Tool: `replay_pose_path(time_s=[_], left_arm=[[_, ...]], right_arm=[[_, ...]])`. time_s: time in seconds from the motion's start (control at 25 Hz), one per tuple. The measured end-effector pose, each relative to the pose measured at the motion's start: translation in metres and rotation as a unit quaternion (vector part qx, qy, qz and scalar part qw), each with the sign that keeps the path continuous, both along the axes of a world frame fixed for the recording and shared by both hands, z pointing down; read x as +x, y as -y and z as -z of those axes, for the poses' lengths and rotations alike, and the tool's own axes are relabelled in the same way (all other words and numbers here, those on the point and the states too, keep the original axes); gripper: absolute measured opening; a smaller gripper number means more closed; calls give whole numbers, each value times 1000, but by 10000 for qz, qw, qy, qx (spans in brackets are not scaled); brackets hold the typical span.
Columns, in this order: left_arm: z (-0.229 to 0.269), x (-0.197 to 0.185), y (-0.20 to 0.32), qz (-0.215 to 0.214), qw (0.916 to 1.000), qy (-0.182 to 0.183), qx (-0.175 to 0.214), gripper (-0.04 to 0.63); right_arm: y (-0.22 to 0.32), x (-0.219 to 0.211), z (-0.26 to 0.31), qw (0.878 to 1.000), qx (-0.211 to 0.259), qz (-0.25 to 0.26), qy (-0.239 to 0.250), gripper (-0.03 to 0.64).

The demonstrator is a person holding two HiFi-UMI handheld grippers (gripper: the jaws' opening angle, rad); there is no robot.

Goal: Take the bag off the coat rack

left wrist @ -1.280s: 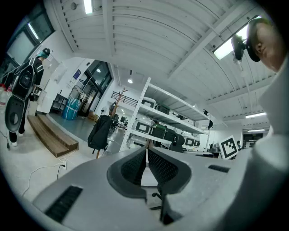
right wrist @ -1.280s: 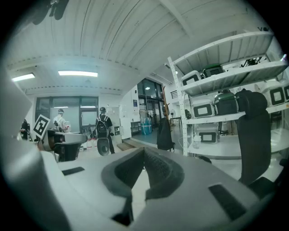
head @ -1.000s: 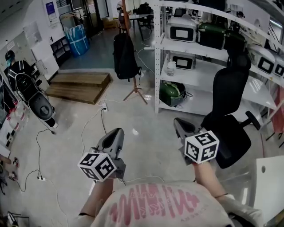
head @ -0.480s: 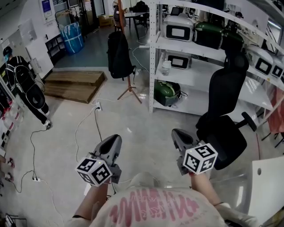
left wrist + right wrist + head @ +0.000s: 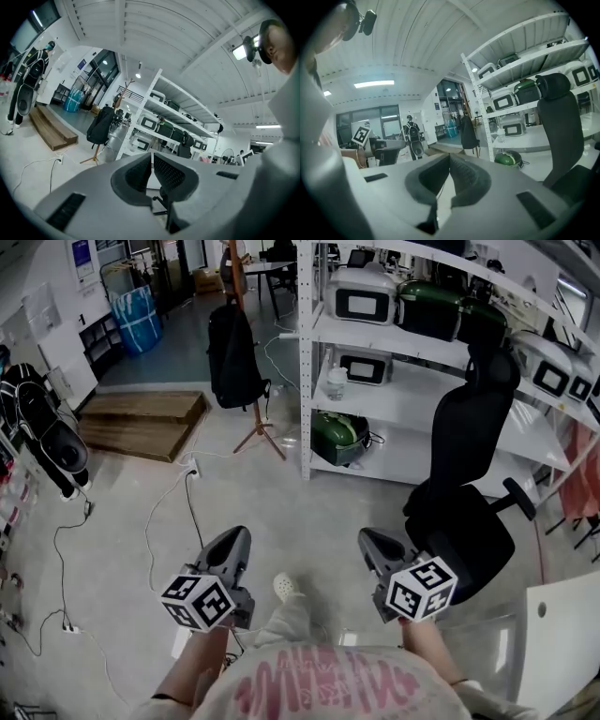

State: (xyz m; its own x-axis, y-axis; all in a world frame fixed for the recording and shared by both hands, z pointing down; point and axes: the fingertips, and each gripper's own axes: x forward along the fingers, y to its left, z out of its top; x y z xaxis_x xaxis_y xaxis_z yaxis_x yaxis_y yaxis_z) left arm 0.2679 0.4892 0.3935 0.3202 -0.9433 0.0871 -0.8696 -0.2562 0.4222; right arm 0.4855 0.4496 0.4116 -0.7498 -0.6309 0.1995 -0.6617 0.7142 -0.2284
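Bag (image 5: 232, 357) seemingly hung on coat rack (image 5: 255, 424), left gripper (image 5: 238, 538), right gripper (image 5: 367, 540) closed

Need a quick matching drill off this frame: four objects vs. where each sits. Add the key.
Things:
1. black backpack
2. green case
3. office chair
4. wooden platform

Places:
A. on the floor in front of the shelving, at the head view's right
B. hanging on the coat rack
C. on the lowest shelf of the white shelving
D. flat on the floor, left of the coat rack

Pairs: 1-B, 2-C, 3-A, 4-D
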Motion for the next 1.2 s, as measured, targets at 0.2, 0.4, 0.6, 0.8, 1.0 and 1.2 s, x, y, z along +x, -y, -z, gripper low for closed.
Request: replay_pose_path(time_s=[0.2, 0.4, 0.6, 0.8, 1.0, 1.2], left_arm=[[-5, -16, 27, 188, 9997, -154, -32, 18], [-13, -39, 71, 345, 9992, -54, -200, 18], [5, -64, 132, 495, 9986, -188, -10, 18], [23, -86, 195, 562, 9982, -143, 173, 18], [47, -118, 247, 727, 9963, -190, 427, 18], [63, -150, 283, 833, 9943, -226, 627, 18]], right_arm=[[40, 2, -15, 9994, -249, -199, 112, 5], [94, -17, -18, 9994, -296, -141, 67, 5], [156, -48, -5, 9994, -304, 98, 115, 5], [227, -76, 7, 9997, -84, 208, -55, 5], [293, -109, 24, 9996, 27, 272, -60, 5], [345, -144, 38, 9993, 58, 368, 9, 5]])
